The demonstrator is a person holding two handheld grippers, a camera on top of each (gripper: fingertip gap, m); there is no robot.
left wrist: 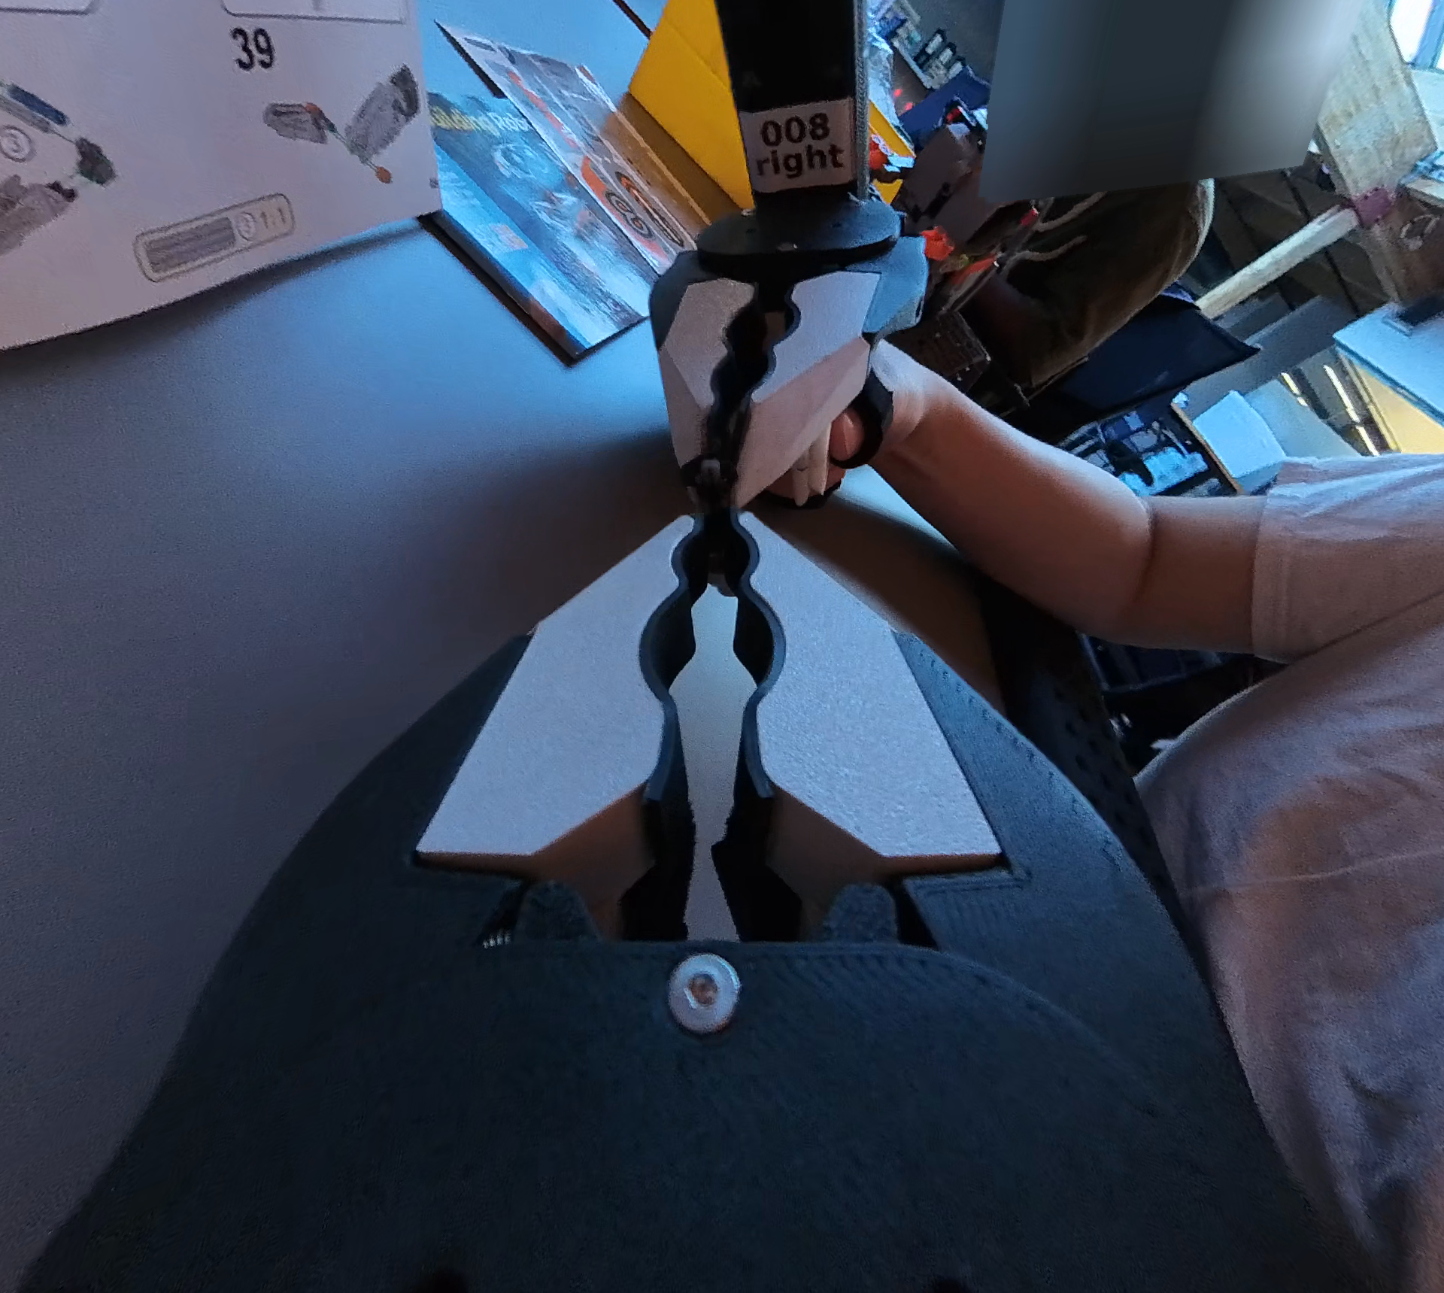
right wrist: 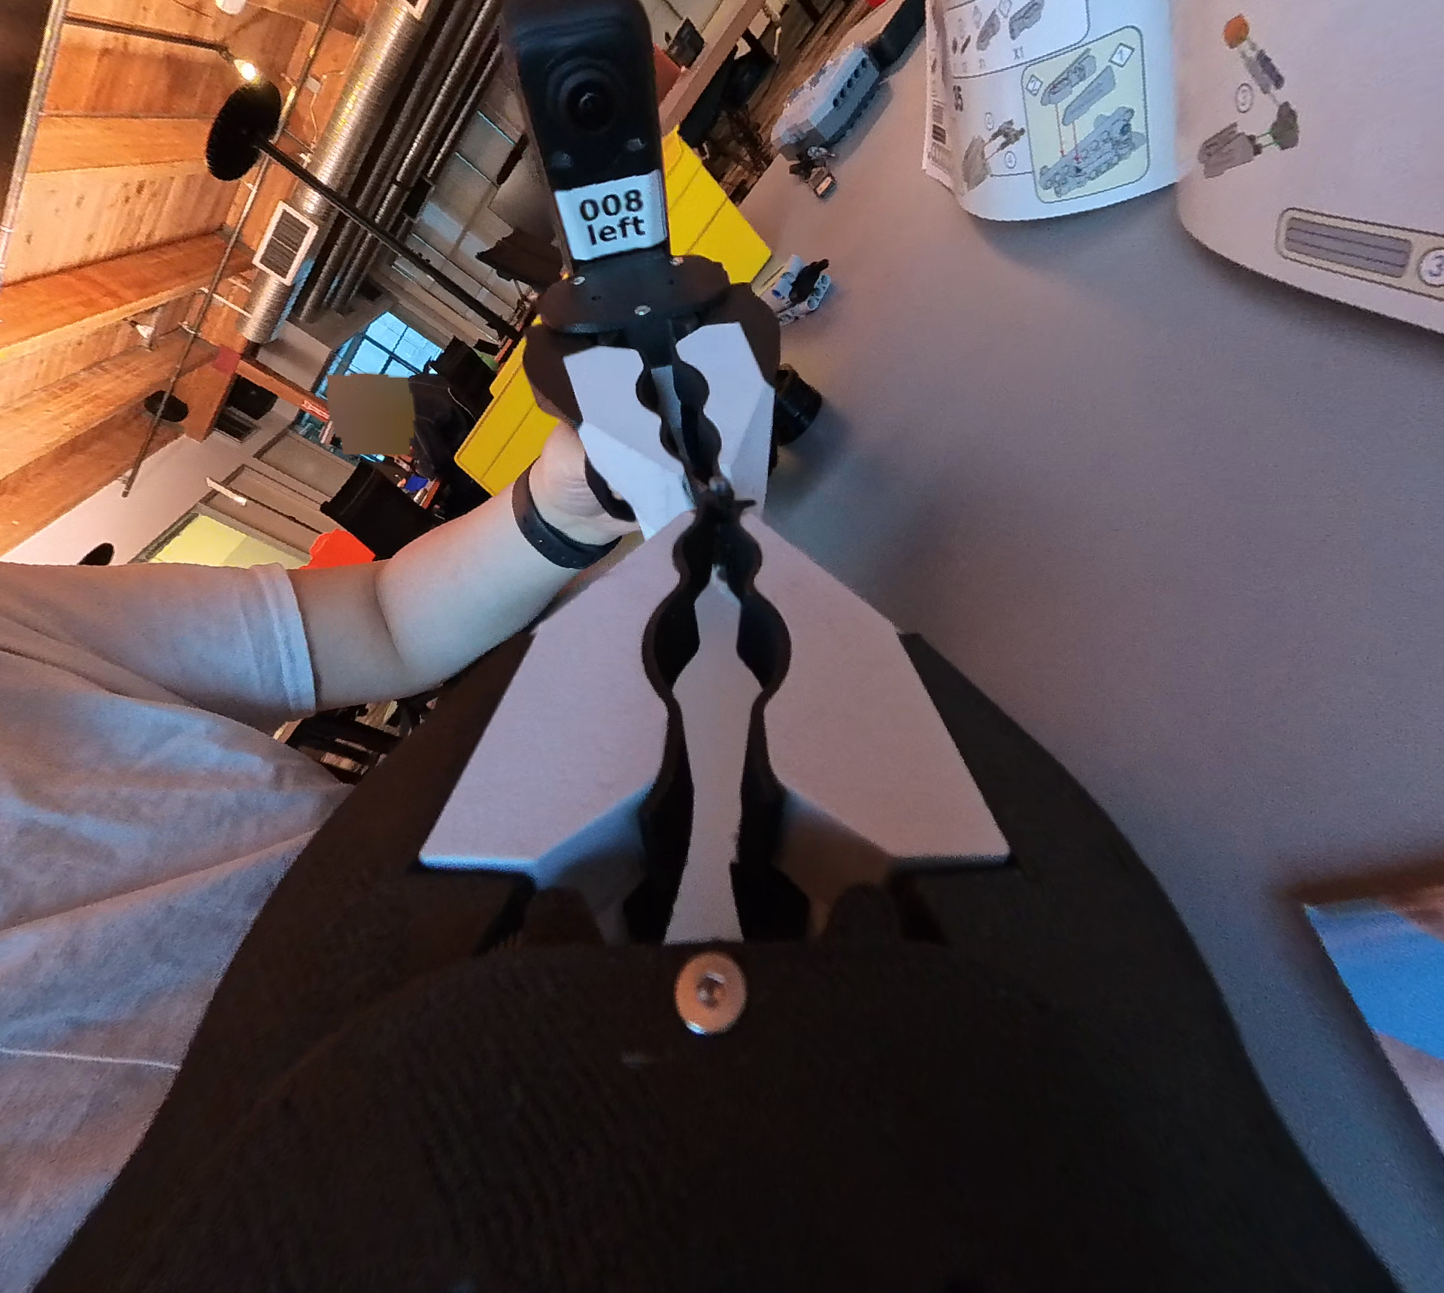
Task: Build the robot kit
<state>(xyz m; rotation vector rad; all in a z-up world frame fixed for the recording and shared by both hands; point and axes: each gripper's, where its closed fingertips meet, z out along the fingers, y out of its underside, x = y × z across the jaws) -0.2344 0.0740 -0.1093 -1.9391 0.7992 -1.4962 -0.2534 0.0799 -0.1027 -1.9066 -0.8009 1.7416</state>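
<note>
My two grippers face each other tip to tip above a grey table (left wrist: pixel 234 552). My left gripper (left wrist: pixel 715 533) is shut on a small dark part (left wrist: pixel 716 556) pinched at its tips. My right gripper (right wrist: pixel 720 540) is shut the same way on a small dark part (right wrist: pixel 720 505). In the left wrist view the right gripper (left wrist: pixel 713 478) comes in from above, held by a hand (left wrist: pixel 883 411). In the right wrist view the left gripper (right wrist: pixel 707 486) does likewise. The tips almost touch. I cannot tell whether it is one part or two joined.
Open building-instruction pages (left wrist: pixel 195 83) (right wrist: pixel 1055 44) lie on the table. A blue-covered booklet (left wrist: pixel 531 200) and a yellow box (left wrist: pixel 688 75) lie beyond. A grey block (right wrist: pixel 836 91), a small white and black assembly (right wrist: pixel 801 290) and a black wheel (right wrist: pixel 797 404) sit farther off. My left and right fingertips are right by each other.
</note>
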